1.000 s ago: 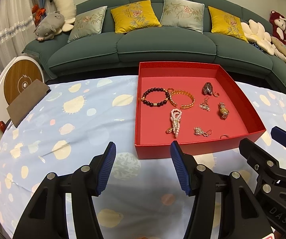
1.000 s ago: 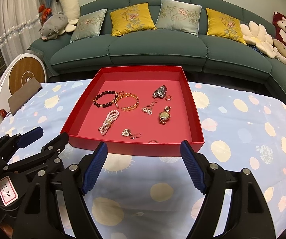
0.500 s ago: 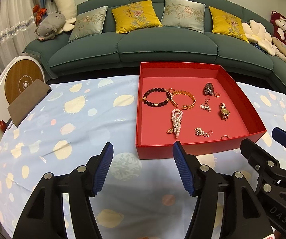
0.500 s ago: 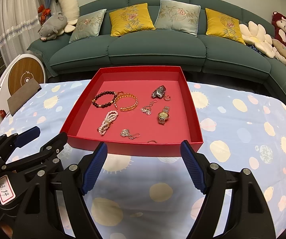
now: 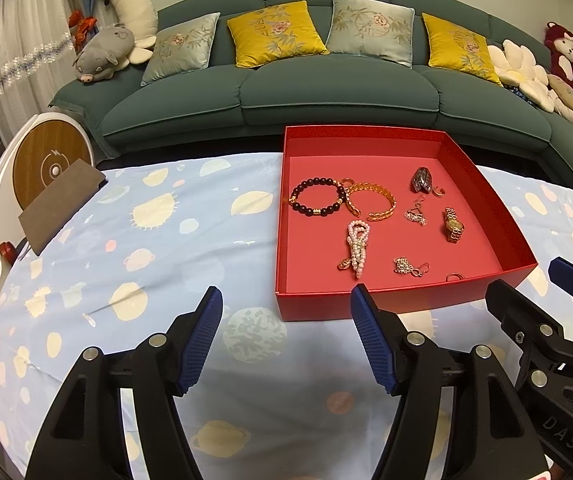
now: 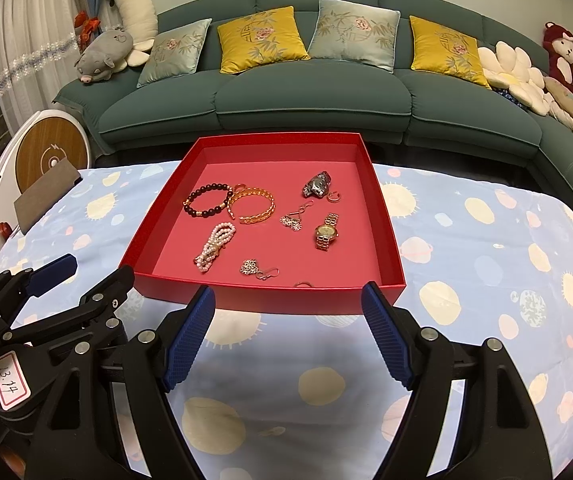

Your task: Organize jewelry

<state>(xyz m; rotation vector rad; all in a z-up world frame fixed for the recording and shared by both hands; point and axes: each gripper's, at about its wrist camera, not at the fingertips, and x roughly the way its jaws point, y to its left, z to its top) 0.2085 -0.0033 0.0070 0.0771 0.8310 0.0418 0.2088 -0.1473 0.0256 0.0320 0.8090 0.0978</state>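
Over the last second almost nothing has shifted: both views have crept only a little relative to the red box (image 5: 402, 216), and every piece inside it lies where it lay before. Your left tongs (image 5: 286, 340) and right tongs (image 6: 288, 338) both hang short of the box's near wall, jaws wide apart and holding nothing. That tells you little about progress. All the jewelry already sits in the box, spread out in separate spots, which would fit pieces gathered and laid out there, or pieces waiting to be sorted further; the pictures cannot settle which.

Taking the box as your landmark, the dark bead bracelet (image 5: 318, 200) lies toward its far left, touching or just beside the gold bangle (image 5: 372, 202) to its right. The pearl strand (image 5: 357, 248) is bunched in the middle, toward the near wall. The dark metal watch (image 6: 317, 185) sits at the far right with a small ring (image 6: 334, 197) just beside it. The gold watch (image 6: 327, 231) lies on the right side, nearer you, and a sparkly earring (image 6: 294, 218) rests between it and the bangle. A second earring (image 6: 257, 269) lies near the front wall, and another ring (image 6: 303, 284) is half hidden right behind that wall. The box itself stands on the surface (image 6: 486, 264), under a blue planet-print cloth.
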